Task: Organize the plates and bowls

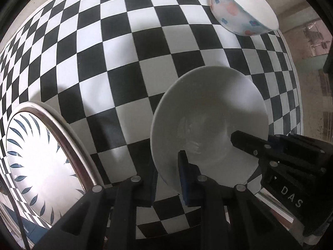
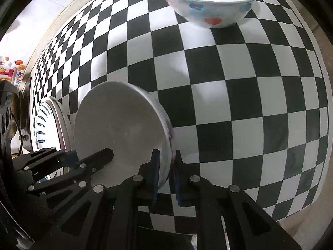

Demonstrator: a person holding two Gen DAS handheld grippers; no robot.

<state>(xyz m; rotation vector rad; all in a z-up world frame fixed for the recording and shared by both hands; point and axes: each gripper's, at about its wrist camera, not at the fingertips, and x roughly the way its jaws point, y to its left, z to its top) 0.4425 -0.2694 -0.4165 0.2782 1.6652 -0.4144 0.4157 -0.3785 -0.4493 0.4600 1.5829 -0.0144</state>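
A white bowl (image 1: pixel 210 112) is held tilted above the checkered tablecloth by both grippers. My left gripper (image 1: pixel 168 166) is shut on its near rim, one pad inside and one outside. My right gripper (image 2: pixel 166 164) is shut on the opposite rim of the same bowl (image 2: pixel 118 125). In the left wrist view the right gripper (image 1: pixel 260 145) enters from the right with a finger inside the bowl. A flowered bowl (image 1: pixel 243 6) with hearts stands upright at the far side; it also shows in the right wrist view (image 2: pixel 208 2).
A white plate with blue leaf marks (image 1: pixel 39 152) sits in a metal-rimmed dish (image 1: pixel 68 133) at the left, also showing in the right wrist view (image 2: pixel 45 123). The checkered cloth (image 1: pixel 124 62) ends at the right, with floor beyond.
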